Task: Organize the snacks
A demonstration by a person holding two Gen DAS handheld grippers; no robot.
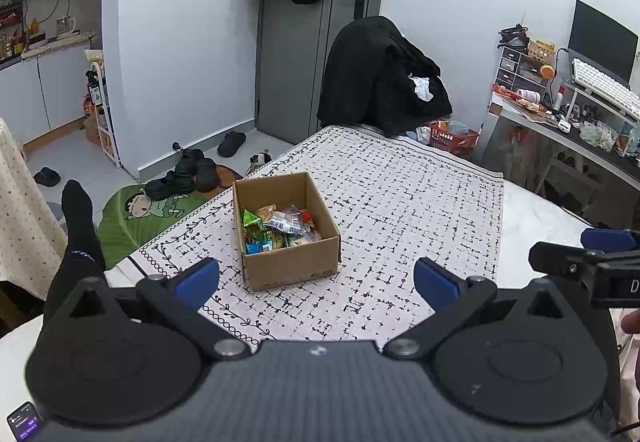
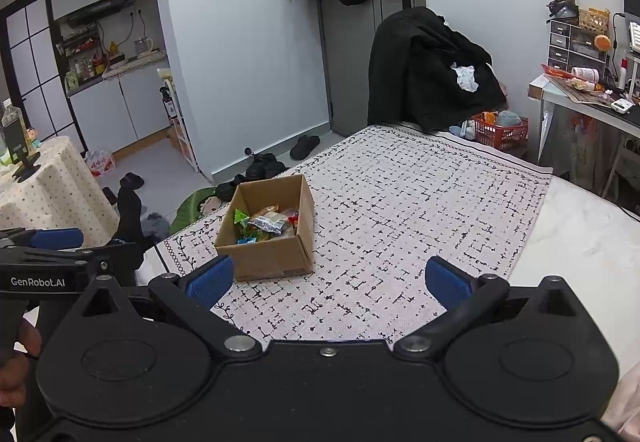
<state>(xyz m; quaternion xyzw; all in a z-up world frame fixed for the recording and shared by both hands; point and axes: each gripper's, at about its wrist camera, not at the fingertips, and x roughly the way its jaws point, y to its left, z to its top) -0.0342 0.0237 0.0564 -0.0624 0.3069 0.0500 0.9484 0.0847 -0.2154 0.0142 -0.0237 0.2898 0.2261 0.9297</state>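
Note:
An open cardboard box [image 1: 288,262] stands on the patterned cloth [image 1: 400,201] and holds several wrapped snacks [image 1: 276,226], among them a green packet and a silver one. In the right wrist view the box [image 2: 268,258] sits left of centre with the snacks [image 2: 268,222] inside. My left gripper [image 1: 316,278] is open and empty, held just in front of the box. My right gripper [image 2: 328,278] is open and empty, to the right of the box. Each gripper shows at the edge of the other's view.
The cloth covers a white table [image 1: 540,217]. A chair draped with black clothes [image 1: 384,77] stands behind it. A red basket [image 1: 452,137], a cluttered desk [image 1: 560,113] and shoes [image 1: 188,173] on the floor surround the table.

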